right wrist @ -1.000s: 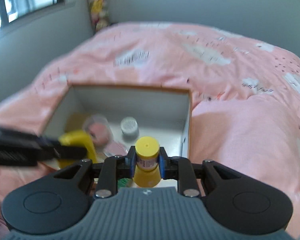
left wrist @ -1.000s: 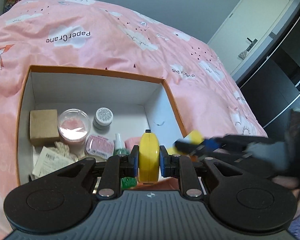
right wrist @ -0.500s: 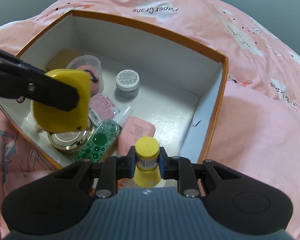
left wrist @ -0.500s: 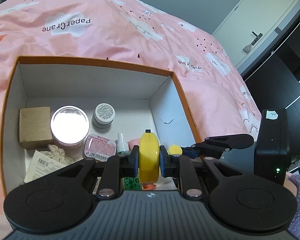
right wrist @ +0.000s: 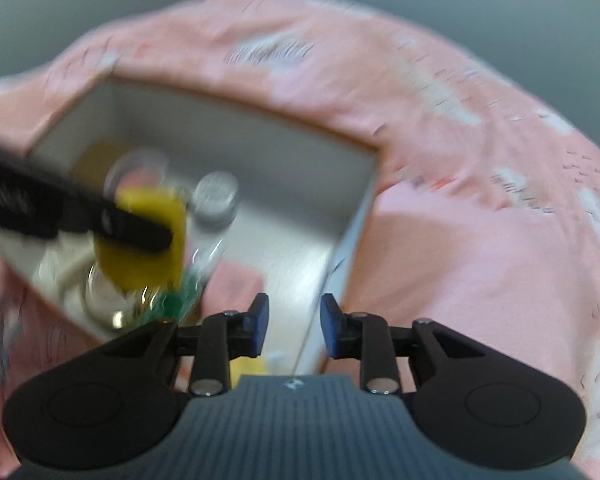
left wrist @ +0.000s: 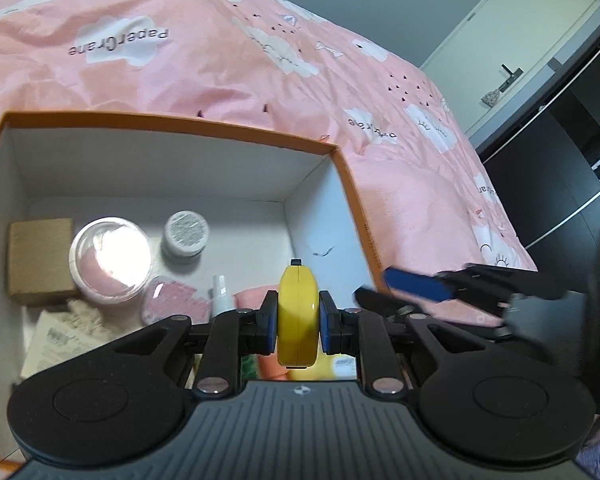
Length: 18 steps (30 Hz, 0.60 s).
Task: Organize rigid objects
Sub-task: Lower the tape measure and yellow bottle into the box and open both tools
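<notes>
- The left gripper (left wrist: 298, 326) clamped a flat yellow case (left wrist: 298, 320) on edge, its long axis upright.
- It hung above the orange-rimmed box (left wrist: 172, 130), near the right wall; open floor lay just ahead.
- The right gripper (right wrist: 292, 326), jaws opening and empty, was beside it.

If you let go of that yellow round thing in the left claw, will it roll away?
Probably not far. The yellow case looks hard and shiny, held on edge, so it could roll or tip flat. The box walls and crowded jars would likely stop it.
</notes>
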Each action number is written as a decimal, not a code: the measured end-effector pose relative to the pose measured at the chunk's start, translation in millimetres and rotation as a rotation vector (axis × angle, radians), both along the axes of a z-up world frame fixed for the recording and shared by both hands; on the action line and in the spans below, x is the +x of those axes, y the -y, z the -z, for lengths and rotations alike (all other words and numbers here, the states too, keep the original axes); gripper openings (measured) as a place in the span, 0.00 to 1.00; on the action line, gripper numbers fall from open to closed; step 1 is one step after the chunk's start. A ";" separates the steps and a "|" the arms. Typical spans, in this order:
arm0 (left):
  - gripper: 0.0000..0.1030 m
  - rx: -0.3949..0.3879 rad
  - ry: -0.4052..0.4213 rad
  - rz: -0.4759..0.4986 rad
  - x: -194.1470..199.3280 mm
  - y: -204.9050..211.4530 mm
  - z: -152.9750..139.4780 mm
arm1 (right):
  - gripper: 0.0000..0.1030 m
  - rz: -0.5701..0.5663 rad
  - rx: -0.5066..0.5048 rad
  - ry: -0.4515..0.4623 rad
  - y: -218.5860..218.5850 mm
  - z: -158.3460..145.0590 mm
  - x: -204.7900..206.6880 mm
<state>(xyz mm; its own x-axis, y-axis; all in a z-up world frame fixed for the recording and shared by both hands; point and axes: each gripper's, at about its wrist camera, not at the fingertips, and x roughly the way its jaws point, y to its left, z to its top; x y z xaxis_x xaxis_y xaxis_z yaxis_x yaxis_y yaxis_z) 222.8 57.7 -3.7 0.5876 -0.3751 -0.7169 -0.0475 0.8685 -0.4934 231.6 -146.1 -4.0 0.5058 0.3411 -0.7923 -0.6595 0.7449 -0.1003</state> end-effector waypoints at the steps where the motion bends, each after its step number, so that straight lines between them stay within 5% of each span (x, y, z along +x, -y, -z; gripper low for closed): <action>1: 0.21 0.001 0.002 0.008 4.5 3.6 0.6 | 0.38 0.044 0.045 0.010 7.5 -6.9 -0.2; 5: 0.21 -0.020 -0.017 0.033 22.6 19.9 10.2 | 0.39 0.210 0.102 0.143 29.2 -22.1 -4.1; 10: 0.21 -0.047 -0.072 0.031 42.7 33.5 37.0 | 0.40 0.285 0.111 0.065 38.3 -8.5 8.5; 18: 0.21 -0.076 -0.150 0.057 61.3 41.9 65.6 | 0.42 0.297 0.061 0.060 35.6 6.1 9.5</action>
